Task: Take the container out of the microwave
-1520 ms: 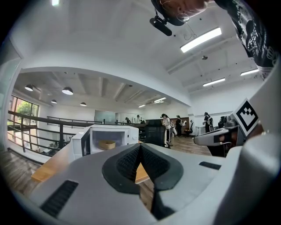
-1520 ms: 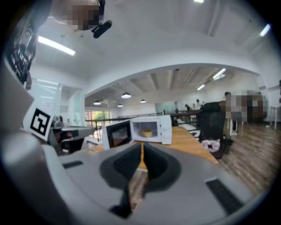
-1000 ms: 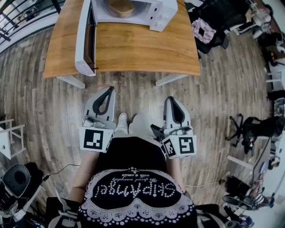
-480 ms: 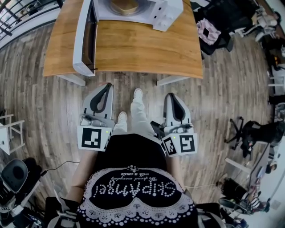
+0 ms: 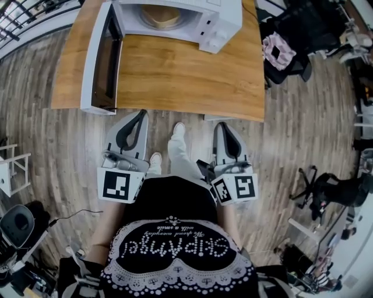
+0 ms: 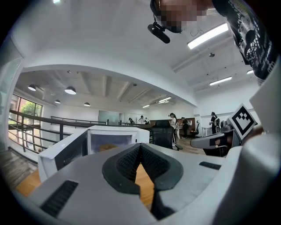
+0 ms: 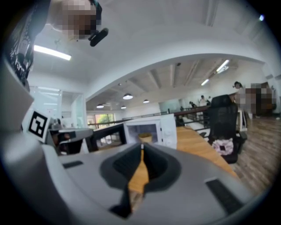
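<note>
A white microwave (image 5: 218, 17) stands at the far side of the wooden table (image 5: 186, 70), its door (image 5: 96, 58) swung wide open to the left. Inside sits a tan round container (image 5: 158, 16), also seen as the container (image 6: 105, 148) in the left gripper view and the container (image 7: 145, 138) in the right gripper view. My left gripper (image 5: 141, 113) is at the table's near edge, just below the door's end, shut and empty. My right gripper (image 5: 223, 125) is at the same edge further right, its tips together with nothing between them. Both point level toward the microwave.
The person's legs and white shoes (image 5: 178, 131) stand on the plank floor between the grippers. A black office chair with a pink cloth (image 5: 280, 49) sits right of the table. A white frame (image 5: 11, 174) stands at the left, with more chairs at the far right (image 5: 335, 183).
The person has stepped forward: the table and microwave have drawn closer, and both grippers now reach the table's near edge. Their jaws stay shut.
</note>
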`<state>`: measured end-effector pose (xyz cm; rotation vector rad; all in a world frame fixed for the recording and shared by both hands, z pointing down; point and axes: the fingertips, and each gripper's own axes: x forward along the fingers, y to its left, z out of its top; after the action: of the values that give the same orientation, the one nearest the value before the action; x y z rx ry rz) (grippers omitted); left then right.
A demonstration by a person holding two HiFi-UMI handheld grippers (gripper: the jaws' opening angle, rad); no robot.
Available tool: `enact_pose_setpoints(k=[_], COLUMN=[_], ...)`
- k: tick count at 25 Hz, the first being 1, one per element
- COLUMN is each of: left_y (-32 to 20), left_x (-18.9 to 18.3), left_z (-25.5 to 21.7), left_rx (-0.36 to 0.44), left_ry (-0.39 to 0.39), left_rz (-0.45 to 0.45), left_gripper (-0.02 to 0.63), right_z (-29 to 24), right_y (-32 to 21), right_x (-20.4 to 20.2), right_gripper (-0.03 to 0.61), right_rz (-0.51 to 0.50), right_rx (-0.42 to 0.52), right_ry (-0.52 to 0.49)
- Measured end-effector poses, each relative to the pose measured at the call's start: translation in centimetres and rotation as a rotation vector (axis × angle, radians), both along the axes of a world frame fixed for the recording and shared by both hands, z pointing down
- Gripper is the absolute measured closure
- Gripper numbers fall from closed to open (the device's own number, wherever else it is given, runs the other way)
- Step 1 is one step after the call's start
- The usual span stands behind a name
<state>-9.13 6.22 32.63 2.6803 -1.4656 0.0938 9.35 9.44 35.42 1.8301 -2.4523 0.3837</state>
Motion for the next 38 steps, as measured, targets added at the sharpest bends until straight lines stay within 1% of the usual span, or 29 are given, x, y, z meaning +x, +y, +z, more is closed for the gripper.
enact_pose_setpoints(k=[4, 9, 19, 25, 32, 38], left_y=[-3.3, -7.0, -11.5, -12.2, -12.3, -12.4], left_x=[1.6, 2.8, 4.8, 5.1, 5.2, 4.6], left_z=[0.0, -0.4, -0.7, -0.6, -1.0, -1.4], left_rx=[0.004, 0.007, 0.023, 0.021, 0.036, 0.039], left_ry=[-0.01, -0.02, -0.038, -0.041, -0.036, -0.029], left_rz=[-0.033, -0.094, -0.183, -0.209, -0.21, -0.213], left_gripper=[0.588, 0.588, 0.588, 0.588, 0.588, 0.588], right_z=[-0.2, -0.5, 0.2, 0.6, 1.1, 0.7], right_y=[-3.8, -8.1, -13.5, -15.0, -15.0, -15.2], right_x=[2.4, 5.0, 8.1, 8.4, 8.8, 8.0], right_gripper=[0.54, 0.54, 0.54, 0.54, 0.541, 0.54], right_rz=[-0.023, -0.051, -0.114, -0.141, -0.13, -0.127], right_rx=[0.003, 0.005, -0.012, -0.017, -0.036, -0.036], right_ry=[-0.007, -0.012, -0.021, -0.024, -0.028, -0.033])
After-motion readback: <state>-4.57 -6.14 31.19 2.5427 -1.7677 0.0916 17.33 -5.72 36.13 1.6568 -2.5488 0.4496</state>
